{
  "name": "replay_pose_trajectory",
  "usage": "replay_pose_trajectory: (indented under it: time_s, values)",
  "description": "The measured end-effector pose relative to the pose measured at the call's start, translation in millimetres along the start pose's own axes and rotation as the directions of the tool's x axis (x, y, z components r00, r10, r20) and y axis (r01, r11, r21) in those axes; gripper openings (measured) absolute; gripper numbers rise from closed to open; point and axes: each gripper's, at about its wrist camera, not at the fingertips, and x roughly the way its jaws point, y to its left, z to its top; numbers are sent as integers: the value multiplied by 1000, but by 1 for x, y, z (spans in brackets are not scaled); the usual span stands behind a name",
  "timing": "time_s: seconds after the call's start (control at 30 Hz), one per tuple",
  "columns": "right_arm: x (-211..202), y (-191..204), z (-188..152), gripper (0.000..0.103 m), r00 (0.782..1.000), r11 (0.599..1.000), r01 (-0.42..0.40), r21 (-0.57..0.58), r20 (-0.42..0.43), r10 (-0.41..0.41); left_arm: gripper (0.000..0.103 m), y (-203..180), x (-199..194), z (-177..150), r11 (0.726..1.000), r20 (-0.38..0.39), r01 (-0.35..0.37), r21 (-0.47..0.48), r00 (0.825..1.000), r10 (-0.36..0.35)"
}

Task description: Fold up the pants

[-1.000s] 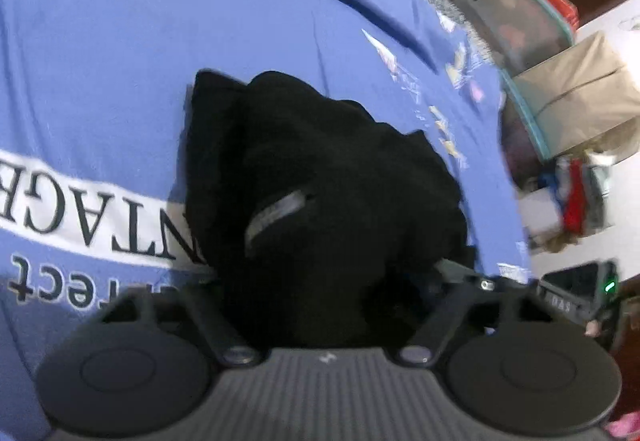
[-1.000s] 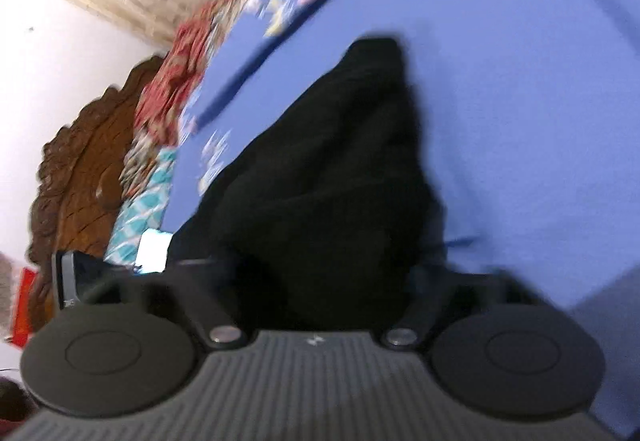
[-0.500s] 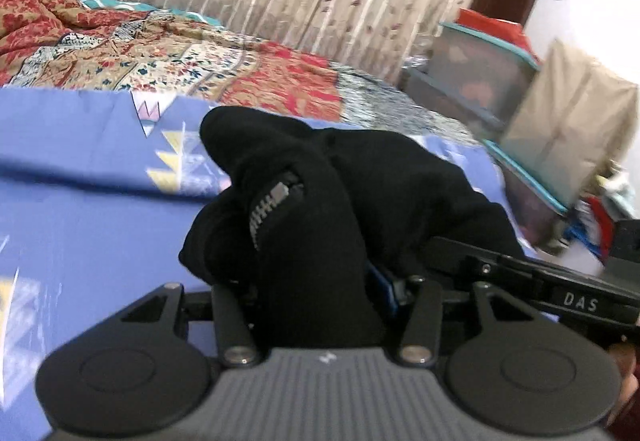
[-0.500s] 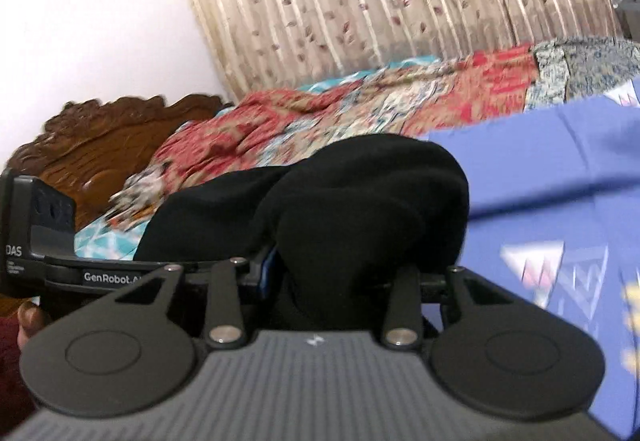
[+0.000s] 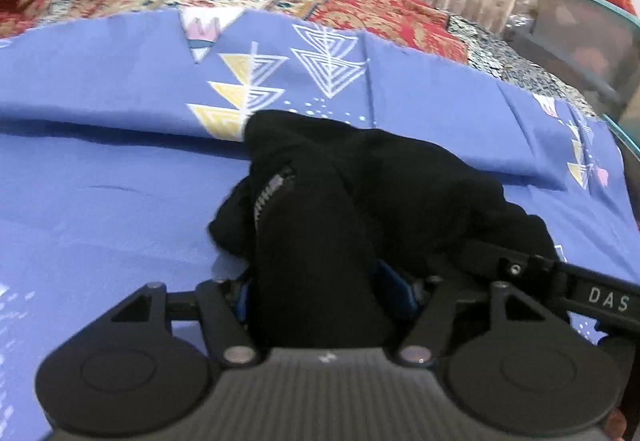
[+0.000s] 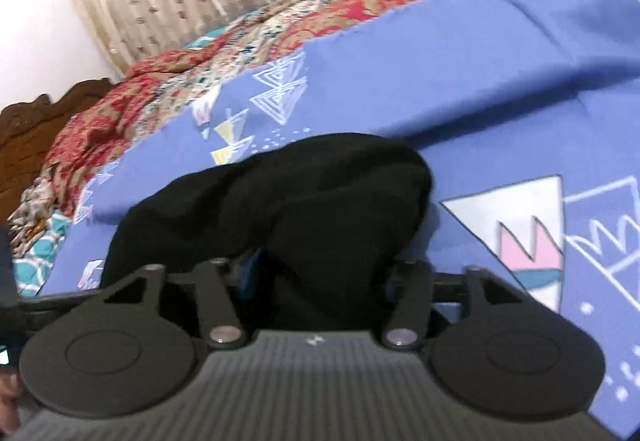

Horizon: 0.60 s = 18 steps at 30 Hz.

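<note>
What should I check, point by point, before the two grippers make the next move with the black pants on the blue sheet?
1. Left gripper has cloth: ok, the black pants fill the space between its fingers.
2. Right gripper has cloth: ok, the pants bunch between its fingers too.
3. Pants lie flat: not ok, they hang as a crumpled bundle, zipper showing on the side.
4. Landing area: ok, the blue sheet beyond the bundle looks smooth and free.
5. Grippers kept apart: cannot tell, the right gripper's bar marked DAS shows very close in the left wrist view.
6. Waist and leg ends found: cannot tell, hidden in the folds.
</note>
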Motion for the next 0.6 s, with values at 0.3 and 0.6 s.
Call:
replay_pose_trajectory:
  time_s: [0.3, 0.6]
  values:
    - [-111, 26, -67, 73, 995, 995, 98, 22, -21, -98, 73, -17, -119, -69, 995, -13, -99, 26, 995, 99]
    - [-187, 69, -159, 78, 976, 985, 165, 48, -154, -156, 87, -46, -207, -153, 982, -101, -165, 88, 980, 173]
